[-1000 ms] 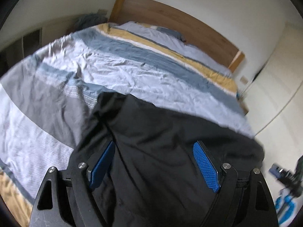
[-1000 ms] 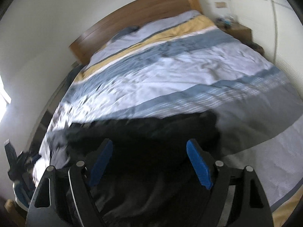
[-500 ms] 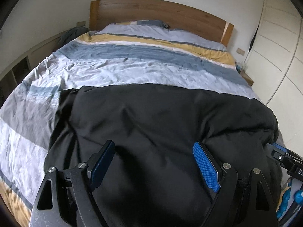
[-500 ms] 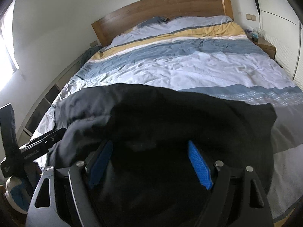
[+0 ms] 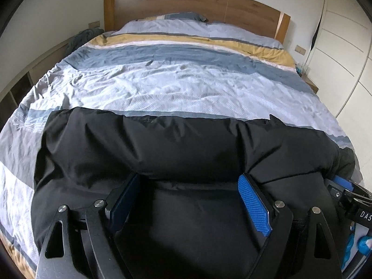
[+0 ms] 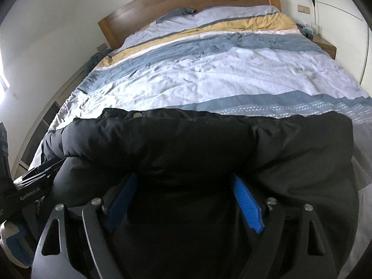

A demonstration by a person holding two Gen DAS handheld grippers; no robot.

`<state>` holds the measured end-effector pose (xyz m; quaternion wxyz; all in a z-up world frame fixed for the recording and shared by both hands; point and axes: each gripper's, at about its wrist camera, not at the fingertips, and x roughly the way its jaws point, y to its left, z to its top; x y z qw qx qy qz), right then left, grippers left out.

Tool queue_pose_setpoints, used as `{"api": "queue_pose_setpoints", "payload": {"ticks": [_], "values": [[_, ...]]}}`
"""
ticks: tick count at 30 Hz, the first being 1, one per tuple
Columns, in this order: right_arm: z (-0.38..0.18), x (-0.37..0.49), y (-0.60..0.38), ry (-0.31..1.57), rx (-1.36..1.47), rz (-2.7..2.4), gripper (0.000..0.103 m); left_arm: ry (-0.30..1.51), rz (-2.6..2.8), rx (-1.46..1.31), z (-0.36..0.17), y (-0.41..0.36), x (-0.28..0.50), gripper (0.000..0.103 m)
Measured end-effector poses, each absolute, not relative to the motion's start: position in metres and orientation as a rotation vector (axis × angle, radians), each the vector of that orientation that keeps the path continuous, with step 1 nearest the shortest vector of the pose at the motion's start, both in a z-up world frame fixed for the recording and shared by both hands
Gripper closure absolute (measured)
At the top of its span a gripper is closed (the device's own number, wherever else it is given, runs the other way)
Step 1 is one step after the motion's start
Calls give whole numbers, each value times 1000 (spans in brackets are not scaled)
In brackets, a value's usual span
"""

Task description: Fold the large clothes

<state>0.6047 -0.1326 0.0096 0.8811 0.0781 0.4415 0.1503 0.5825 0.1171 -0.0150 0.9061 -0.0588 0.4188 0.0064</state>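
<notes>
Bed with striped duvet (image 5: 186,88): fills most of both views, running from the near edge to the far wall. Bands of grey, pale blue, slate blue and yellow across it, with creases throughout.

White wardrobe (image 5: 344,46): stands along the right side of the bed.

Black puffer jacket (image 5: 162,144): lies across the near end of the bed, spread from left to right, far edge roughly straight. Covers the grey and lower blue bands. Bulges into a thick roll just beyond both sets of fingertips.

Wooden headboard (image 5: 197,7): at the far end, against the wall.

Left gripper (image 5: 188,181): over the left-centre of the jacket, pointing down and away. Fingers spread wide, jacket fabric between them, blue pads (image 5: 253,207) bare along their visible faces, tips tucked under the roll. No pinch visible.

Right gripper (image 6: 183,176): just right of the left one, same attitude. Jaws opening, jacket fabric between them, pads (image 6: 246,207) bare, tips hidden by the roll.

Nightstand (image 6: 325,44): far right, beside the bed.

Grey-blue pillow (image 5: 183,16): against the headboard.

Snap fastener (image 6: 137,115): on the jacket's far edge, left of centre.
</notes>
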Motion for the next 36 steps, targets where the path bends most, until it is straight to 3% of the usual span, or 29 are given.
{"api": "queue_pose_setpoints", "payload": {"ticks": [36], "values": [[-23, 648, -137, 961, 167, 297, 17, 942, 61, -108, -45, 115, 625, 9]]}}
